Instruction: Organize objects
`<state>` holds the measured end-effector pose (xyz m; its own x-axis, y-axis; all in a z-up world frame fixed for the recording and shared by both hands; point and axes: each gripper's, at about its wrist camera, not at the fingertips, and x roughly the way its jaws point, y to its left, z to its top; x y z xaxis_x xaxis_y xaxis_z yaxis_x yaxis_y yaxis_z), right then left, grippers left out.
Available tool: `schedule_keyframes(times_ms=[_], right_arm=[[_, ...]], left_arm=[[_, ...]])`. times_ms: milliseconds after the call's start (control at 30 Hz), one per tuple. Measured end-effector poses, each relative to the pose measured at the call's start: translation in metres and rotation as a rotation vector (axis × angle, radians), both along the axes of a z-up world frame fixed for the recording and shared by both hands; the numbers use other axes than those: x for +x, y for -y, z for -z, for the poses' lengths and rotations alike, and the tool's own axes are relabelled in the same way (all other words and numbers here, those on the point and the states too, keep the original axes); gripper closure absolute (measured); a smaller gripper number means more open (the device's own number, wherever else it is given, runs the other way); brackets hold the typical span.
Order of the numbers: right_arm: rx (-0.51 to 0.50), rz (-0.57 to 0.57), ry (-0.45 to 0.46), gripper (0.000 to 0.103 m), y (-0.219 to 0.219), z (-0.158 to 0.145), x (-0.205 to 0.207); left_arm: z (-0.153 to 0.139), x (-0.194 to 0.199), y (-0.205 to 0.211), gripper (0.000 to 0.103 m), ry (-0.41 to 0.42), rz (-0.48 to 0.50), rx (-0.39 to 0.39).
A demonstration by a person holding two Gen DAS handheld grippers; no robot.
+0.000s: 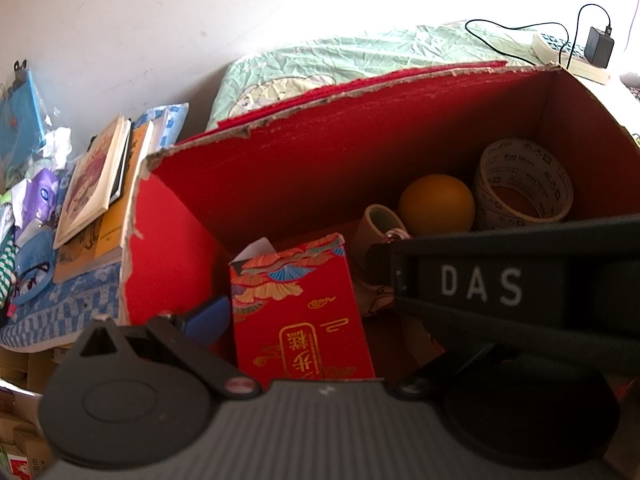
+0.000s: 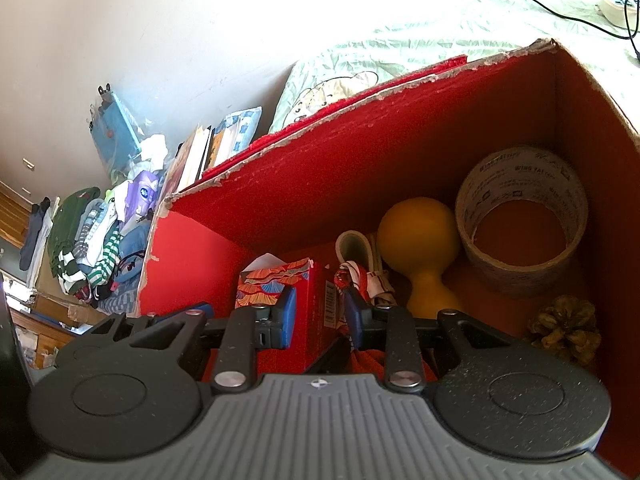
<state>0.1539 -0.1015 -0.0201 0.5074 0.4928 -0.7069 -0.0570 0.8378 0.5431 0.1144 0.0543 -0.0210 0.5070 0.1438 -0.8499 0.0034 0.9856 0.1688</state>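
Left wrist view: the left gripper (image 1: 304, 320) hangs over the red cardboard box (image 1: 320, 152); only one blue finger (image 1: 208, 318) shows (the other is hidden behind the right gripper's black body), so its opening cannot be told. The red tissue box (image 1: 300, 308) stands near the box's left wall.

Right wrist view: the right gripper (image 2: 318, 312) has its blue pads either side of the tissue box (image 2: 316, 308), apparently clamping it. The yellow bulb-shaped object (image 2: 416, 232), tape roll (image 2: 524, 220) and pine cone (image 2: 566, 330) sit toward the right wall.

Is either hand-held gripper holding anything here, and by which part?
The right hand-held gripper straddles the red patterned box by its narrow sides, inside the red cardboard box; contact cannot be confirmed. The left hand-held gripper's grip cannot be told.
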Motion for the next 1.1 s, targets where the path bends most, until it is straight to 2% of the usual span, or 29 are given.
schedule_keyframes(times_ms=[600, 867, 1100], right_arm=[[0.0, 0.016, 0.026, 0.073, -0.0014, -0.0002, -0.0039], [0.095, 0.047, -0.002, 0.073, 0.0079, 0.0053, -0.0022], [0.05, 0.045, 0.053, 0.073, 0.0022, -0.0004, -0.0074]], left_arm=[[-0.0007, 0.0027, -0.0008, 0.002, 0.02, -0.006, -0.003], [-0.0004, 0.004, 0.0011, 0.002, 0.034, 0.001, -0.007], [-0.0007, -0.0016, 0.0006, 0.002, 0.053, -0.003, -0.015]])
